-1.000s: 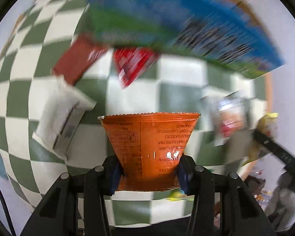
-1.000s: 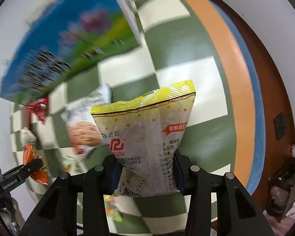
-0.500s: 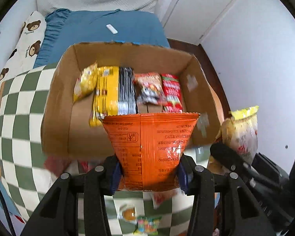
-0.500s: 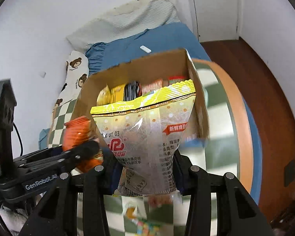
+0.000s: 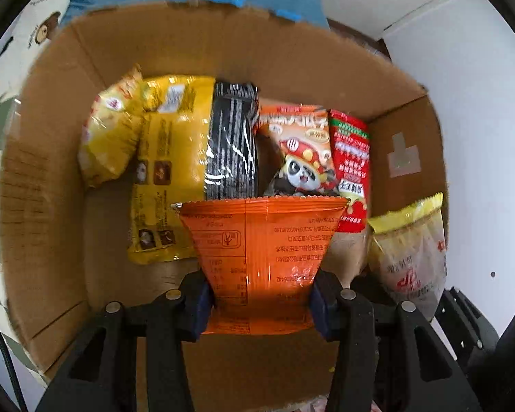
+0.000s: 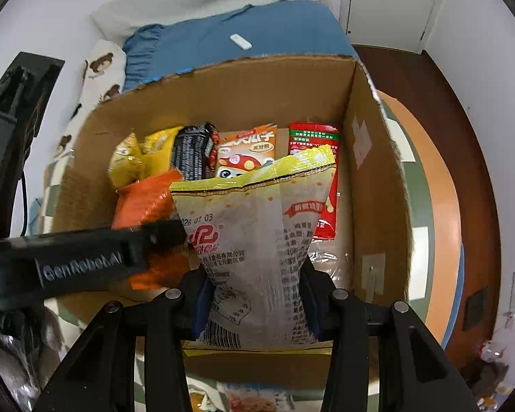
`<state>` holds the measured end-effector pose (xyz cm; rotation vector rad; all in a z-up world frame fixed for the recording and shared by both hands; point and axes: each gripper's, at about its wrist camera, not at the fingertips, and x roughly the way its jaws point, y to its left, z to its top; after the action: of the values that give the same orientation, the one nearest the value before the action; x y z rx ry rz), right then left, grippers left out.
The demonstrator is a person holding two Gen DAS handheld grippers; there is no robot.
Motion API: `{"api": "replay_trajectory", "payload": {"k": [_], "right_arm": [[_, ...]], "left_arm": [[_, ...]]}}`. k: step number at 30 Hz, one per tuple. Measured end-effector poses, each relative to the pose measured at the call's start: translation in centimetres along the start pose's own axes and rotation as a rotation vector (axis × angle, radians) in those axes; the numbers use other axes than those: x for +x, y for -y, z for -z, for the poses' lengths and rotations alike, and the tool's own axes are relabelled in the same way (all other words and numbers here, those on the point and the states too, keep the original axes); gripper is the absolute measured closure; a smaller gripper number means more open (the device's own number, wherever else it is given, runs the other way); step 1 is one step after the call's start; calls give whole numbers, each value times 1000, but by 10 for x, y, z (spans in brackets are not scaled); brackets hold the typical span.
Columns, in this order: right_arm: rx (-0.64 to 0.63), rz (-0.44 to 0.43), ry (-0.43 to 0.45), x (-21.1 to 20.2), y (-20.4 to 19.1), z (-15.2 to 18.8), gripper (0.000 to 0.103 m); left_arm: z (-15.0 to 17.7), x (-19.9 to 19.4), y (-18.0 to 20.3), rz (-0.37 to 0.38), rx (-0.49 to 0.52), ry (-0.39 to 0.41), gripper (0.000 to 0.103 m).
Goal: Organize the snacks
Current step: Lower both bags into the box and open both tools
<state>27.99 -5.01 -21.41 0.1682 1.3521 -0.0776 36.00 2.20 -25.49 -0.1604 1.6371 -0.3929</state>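
Note:
My left gripper point(image 5: 259, 304) is shut on an orange snack packet point(image 5: 260, 247) and holds it inside the open cardboard box point(image 5: 44, 178), above its floor. My right gripper point(image 6: 254, 305) is shut on a pale yellow-topped snack bag point(image 6: 257, 233), held over the box point(image 6: 374, 178) near its right wall. That bag also shows in the left wrist view point(image 5: 408, 254). The orange packet shows in the right wrist view point(image 6: 144, 202). Several packets stand in a row at the back of the box: yellow bags point(image 5: 168, 158), a black packet point(image 5: 231, 144), a panda packet point(image 5: 298, 151), a red packet point(image 5: 351, 168).
The box stands on a green-and-white checked cloth point(image 6: 415, 233) with an orange border point(image 6: 439, 185). A blue bed point(image 6: 243, 37) with a bear-print pillow point(image 6: 99, 68) lies behind. More snack packets lie on the cloth in front of the box point(image 6: 254, 398).
Both grippers swung up from the cloth toward the box, then moved in over it. The orange packet and the yellow-topped bag are now inside the box opening, side by side.

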Motion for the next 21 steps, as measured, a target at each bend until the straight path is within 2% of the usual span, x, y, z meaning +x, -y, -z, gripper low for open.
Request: {"api": "replay_trajectory", "payload": {"k": [4,5,6,7,8,10,14,21], "right_arm": [[7,-14,-69,25,5,-4,56],[5,-12,-84,27,4,-4,53],[4,-4,-101,31,5,-3,43],[3,3,-107,33,5,-3,35],[1,-5,-111,34,6,-2,26],[-5,-8,-126,37,4,0,23],[-27,8,-124,36,-4,3,10],[-15,29,-83,21,-5,9,10]], "left_arm": [[3,16,-3,13,-8,-55,58],[3,17,-5,11,-12,-60,53],[4,18,-6,4,-11,-61,46],[4,18,-6,-5,-6,-60,24],[5,16,-7,-20,-1,-52,13],[7,11,-10,-23,-5,-28,12],[12,2,-14,-31,-10,-10,12],[36,-34,-17,-113,19,109,12]]}}
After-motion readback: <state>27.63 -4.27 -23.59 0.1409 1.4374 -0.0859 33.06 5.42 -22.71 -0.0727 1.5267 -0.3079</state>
